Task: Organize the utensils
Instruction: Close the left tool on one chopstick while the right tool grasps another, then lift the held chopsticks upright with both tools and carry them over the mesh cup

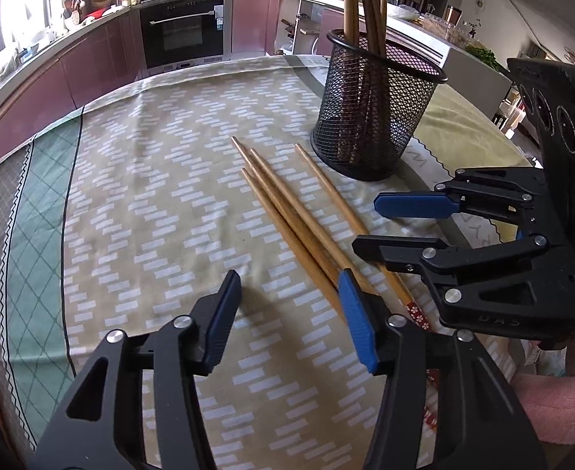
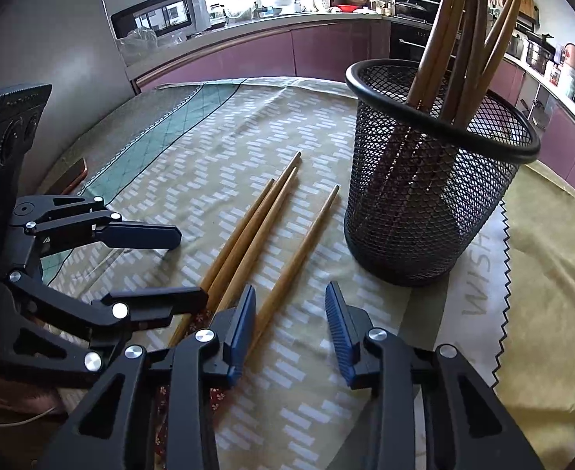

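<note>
Several wooden chopsticks (image 1: pixel 287 203) lie loose on the tablecloth in front of a black mesh holder (image 1: pixel 369 117), which stands upright with more chopsticks in it. My left gripper (image 1: pixel 289 305) is open and empty, low over the cloth, its right finger at the thick ends of the loose chopsticks. My right gripper (image 1: pixel 366 221) is open and empty just right of them, near the holder's base. In the right wrist view the loose chopsticks (image 2: pixel 256 235) lie left of the holder (image 2: pixel 424 180); my right gripper (image 2: pixel 290 307) straddles the rightmost one, my left gripper (image 2: pixel 193 266) beside it.
A patterned cloth (image 1: pixel 150 196) covers the table, with a green-checked border at the left. A white scalloped mat (image 2: pixel 479 297) lies under the holder. Kitchen cabinets and an oven (image 1: pixel 185 31) stand beyond the table's far edge.
</note>
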`<state>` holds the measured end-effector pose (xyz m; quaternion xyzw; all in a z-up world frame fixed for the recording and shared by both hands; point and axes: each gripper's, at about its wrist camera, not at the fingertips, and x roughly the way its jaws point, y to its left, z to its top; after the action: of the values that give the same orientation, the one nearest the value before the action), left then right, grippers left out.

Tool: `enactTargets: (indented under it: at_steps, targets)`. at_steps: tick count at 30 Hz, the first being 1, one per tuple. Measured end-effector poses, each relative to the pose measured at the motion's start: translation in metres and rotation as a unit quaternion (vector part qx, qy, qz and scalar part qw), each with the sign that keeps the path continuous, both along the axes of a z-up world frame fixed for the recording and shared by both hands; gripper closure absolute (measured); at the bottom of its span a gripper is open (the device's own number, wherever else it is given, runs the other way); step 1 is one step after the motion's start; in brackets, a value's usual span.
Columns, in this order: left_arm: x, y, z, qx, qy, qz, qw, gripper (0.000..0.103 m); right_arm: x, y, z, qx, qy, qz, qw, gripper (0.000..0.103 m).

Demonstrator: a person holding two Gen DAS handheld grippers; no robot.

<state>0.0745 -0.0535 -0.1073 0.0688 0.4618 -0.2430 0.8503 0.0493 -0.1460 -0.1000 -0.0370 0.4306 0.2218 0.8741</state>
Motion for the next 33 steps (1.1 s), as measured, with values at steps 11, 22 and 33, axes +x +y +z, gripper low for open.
enactTargets:
  at_steps: [11,22,33]
  targets:
    - [0.006,-0.001,-0.001,0.021,-0.007,-0.004,0.9997,0.069,0.006,0.007,0.000,-0.010,-0.007,0.003,1.000,0.072]
    - [0.008,0.008,0.001,0.002,-0.002,0.017,0.9999,0.095,0.007,-0.016,0.000,0.054,0.013,-0.014,0.998,0.097]
    - [0.007,0.006,0.001,0.023,-0.014,0.021,0.9994,0.095,-0.003,-0.013,0.008,0.068,0.000,0.015,0.998,0.097]
